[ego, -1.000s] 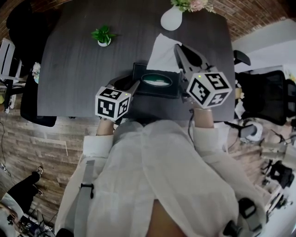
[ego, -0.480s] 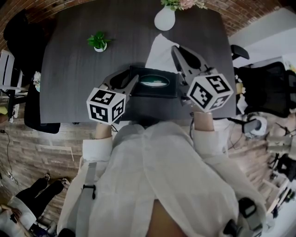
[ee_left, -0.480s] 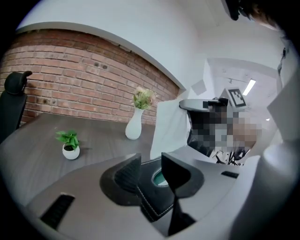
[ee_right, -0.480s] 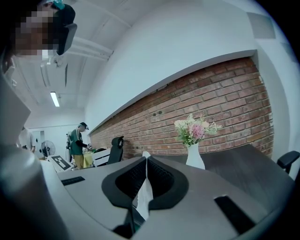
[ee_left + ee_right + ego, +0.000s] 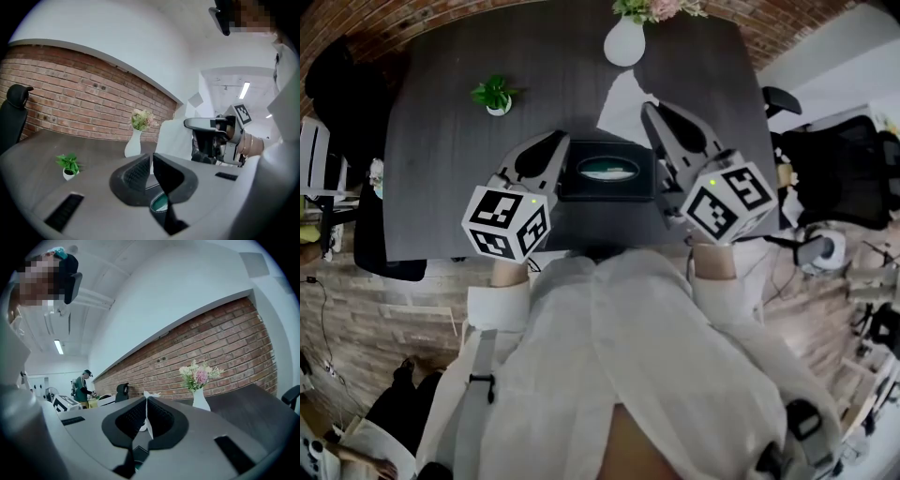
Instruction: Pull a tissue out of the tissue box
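2 grippers: left gripper (image 5: 559,142) jaws have just been closing, all but together, nothing between them, just beside the left end of the 1 tissue box (image 5: 607,172); right gripper (image 5: 649,111) clamped on 1 tissue (image 5: 622,101), sheet held up beyond the box's far right corner, clear of the slot. Box sits near the front edge of the dark table (image 5: 441,159). Farther back: 1 small potted plant (image 5: 494,94), 1 white vase (image 5: 624,45), its flowers cut off by the head view's top edge. In the left gripper view the box is mostly hidden behind the jaws, only its teal slot shows
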`<state>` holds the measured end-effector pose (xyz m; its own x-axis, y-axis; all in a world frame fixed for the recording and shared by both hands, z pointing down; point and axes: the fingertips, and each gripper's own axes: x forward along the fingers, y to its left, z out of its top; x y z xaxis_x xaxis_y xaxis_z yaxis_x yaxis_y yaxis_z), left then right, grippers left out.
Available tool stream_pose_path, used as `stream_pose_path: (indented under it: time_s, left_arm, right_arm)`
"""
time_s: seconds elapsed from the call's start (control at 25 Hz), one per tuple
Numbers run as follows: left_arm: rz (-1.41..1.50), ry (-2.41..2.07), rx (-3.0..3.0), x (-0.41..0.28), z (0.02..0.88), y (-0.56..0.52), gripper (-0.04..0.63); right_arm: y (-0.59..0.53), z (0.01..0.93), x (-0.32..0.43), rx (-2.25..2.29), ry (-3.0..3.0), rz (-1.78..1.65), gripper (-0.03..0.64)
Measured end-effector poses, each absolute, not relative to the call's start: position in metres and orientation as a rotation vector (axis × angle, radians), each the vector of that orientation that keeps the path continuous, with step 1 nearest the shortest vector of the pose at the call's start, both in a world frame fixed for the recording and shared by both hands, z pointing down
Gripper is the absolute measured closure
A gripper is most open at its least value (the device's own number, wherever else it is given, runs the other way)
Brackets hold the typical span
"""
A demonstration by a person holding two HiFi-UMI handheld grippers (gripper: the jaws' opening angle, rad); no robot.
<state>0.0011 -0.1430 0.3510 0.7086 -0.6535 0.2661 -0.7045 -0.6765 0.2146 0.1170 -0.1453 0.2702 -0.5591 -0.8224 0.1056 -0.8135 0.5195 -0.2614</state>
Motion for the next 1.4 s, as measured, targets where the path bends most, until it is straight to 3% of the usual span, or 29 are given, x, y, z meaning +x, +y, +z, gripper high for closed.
stream_pose_path:
  time_s: [1.4]
  left_arm:
    - [0.379, -1.030, 2.577, 0.012, 0.369, -0.137, 0.591]
  right_arm:
    - [-0.140, 0.287, 0.105, -1.413, 2.797, -0.478, 0.609]
